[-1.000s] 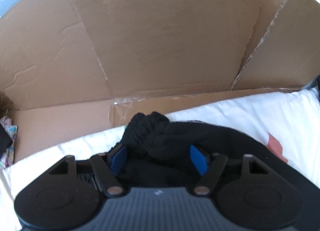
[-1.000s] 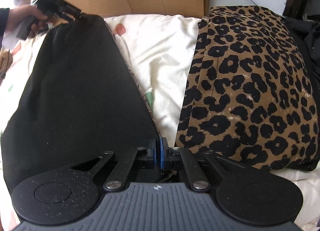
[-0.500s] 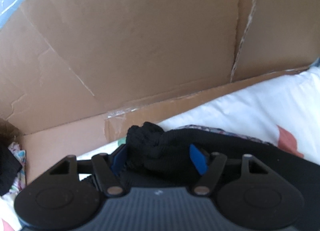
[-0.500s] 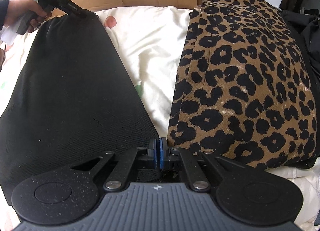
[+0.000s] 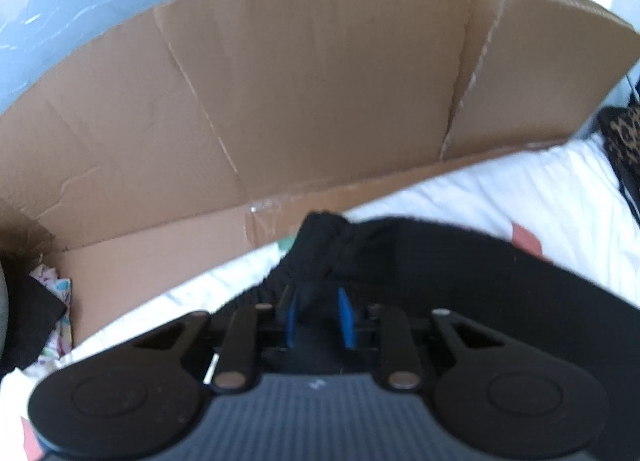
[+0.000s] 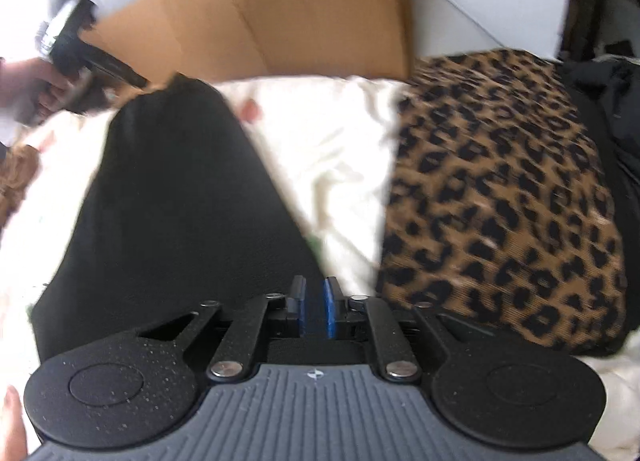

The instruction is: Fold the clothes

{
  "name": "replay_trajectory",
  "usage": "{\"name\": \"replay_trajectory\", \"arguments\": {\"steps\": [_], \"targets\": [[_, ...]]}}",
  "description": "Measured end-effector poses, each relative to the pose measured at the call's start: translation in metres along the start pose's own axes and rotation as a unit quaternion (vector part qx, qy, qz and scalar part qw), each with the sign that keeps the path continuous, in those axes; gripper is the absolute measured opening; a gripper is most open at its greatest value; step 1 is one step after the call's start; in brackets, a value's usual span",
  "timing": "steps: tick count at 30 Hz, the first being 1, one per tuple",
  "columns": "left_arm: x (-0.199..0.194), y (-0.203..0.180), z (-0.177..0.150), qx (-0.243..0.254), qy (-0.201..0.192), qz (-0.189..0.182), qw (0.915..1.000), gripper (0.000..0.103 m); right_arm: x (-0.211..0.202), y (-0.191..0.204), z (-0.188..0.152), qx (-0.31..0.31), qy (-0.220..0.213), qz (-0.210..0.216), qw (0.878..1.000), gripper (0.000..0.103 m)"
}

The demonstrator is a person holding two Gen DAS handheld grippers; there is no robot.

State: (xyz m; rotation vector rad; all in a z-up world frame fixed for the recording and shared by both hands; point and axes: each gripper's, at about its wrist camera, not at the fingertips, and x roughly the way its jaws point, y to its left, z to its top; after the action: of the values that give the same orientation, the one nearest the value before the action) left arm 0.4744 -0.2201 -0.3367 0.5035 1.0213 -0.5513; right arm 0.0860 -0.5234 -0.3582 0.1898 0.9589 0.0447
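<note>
Here our left gripper (image 5: 318,315) closes on the black garment (image 6: 168,197) while our right gripper (image 6: 316,307) opens; its near corner could slip free.

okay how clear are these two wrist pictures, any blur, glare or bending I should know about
Left wrist view: motion-soft, the cardboard top edge bowed by the fisheye, the white bedding overexposed. Right wrist view: more smeared, the leopard-print fabric spots streaked; the black garment shows almost no texture.

Right wrist view motion-blurred. Leopard-print cloth (image 6: 500,197) cut off at right edge; black garment (image 6: 176,197) hidden below claw body.
</note>
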Motion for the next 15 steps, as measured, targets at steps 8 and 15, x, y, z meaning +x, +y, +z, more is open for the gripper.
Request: {"name": "replay_trajectory", "arguments": {"steps": [8,15], "targets": [[0.040,-0.011,-0.011,-0.014,0.014,-0.004,0.9998,0.022,0.033,0.032,0.000,-0.051,0.019,0.048,0.997,0.038],[0.058,-0.017,-0.009,-0.037,0.004,-0.001,0.9993,0.020,0.053,0.028,-0.012,-0.070,0.050,0.020,0.996,0.038]]}}
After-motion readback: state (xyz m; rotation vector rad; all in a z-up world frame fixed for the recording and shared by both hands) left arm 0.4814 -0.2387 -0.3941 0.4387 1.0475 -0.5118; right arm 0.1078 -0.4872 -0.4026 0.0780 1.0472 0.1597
